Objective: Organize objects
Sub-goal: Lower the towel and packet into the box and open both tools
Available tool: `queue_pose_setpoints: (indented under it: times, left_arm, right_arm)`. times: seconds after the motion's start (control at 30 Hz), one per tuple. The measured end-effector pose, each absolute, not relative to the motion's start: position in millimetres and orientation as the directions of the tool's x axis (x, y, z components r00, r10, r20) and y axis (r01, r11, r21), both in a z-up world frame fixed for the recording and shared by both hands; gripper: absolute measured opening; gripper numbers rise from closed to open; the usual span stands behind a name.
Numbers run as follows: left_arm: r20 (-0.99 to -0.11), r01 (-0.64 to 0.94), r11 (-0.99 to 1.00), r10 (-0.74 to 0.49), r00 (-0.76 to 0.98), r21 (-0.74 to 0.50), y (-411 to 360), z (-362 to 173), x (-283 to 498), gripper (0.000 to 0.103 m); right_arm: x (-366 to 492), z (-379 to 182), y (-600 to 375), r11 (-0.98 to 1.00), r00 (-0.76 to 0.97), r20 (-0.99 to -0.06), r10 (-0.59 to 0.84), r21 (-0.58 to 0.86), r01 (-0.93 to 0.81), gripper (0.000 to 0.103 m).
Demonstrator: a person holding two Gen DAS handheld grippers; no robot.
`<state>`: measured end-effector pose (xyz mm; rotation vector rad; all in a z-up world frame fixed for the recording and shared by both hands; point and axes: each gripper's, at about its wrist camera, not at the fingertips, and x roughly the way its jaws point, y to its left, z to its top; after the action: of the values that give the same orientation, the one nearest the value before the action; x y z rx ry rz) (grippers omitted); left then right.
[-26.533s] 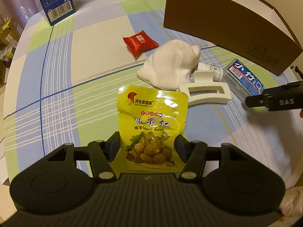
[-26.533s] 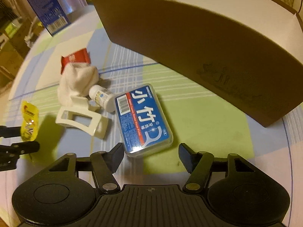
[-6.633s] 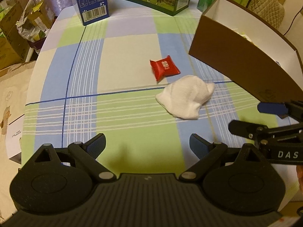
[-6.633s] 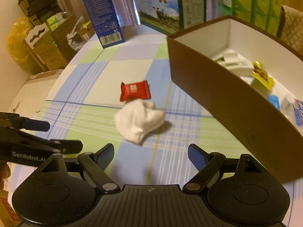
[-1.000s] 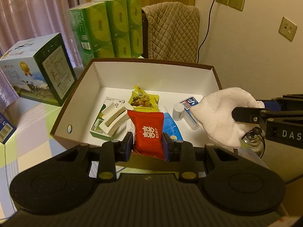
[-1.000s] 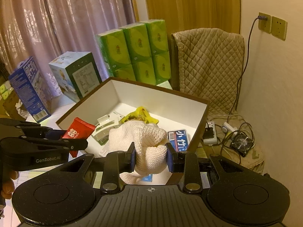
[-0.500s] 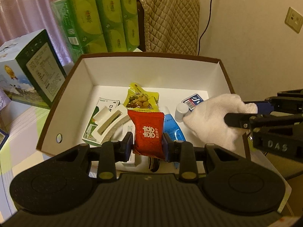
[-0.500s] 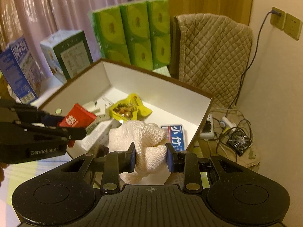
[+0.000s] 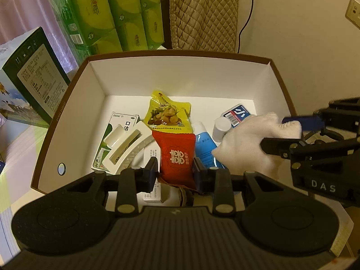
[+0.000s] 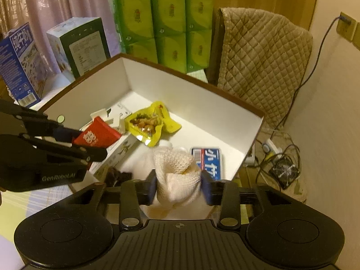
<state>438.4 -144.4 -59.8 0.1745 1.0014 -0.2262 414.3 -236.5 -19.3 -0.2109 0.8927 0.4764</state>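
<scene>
Box (image 9: pixel 74 103), brown outside w/ white inside, sits below both my grippers. Going L to R inside: white clip (image 9: pixel 126 148) on a green-white carton, yellow snack pouch (image 9: pixel 167 114) mid, blue case (image 10: pixel 210 159) far R. My left gripper (image 9: pixel 175 171) is clamped on the red packet (image 9: pixel 176 155) above the box's near side; right gripper (image 10: pixel 178 185) is closed round the white cloth (image 10: pixel 176 180), hanging over the blue case end.

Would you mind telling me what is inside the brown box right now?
Inside the brown box: a yellow snack pouch, white clip, green-white carton, blue tube, small bottle, blue case. Held items cover whatever lies beneath.
</scene>
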Motion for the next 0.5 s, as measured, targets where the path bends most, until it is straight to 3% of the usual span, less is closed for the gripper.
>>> queue_pose_setpoints:
  times: [0.07,0.5]
  left_arm:
    - [-0.849,0.265,0.963,-0.107,0.517,0.04,-143,-61,440,0.029]
    - [-0.854,0.272,0.962,-0.115,0.508,0.032,-146,-67,445,0.03]
  right_arm:
    - [416,-19,-238,0.88,0.547,-0.777,0.313,0.02,-0.475,0.055]
    - [422,-20,-247,0.893,0.538,-0.781,0.318,0.056,-0.447,0.055]
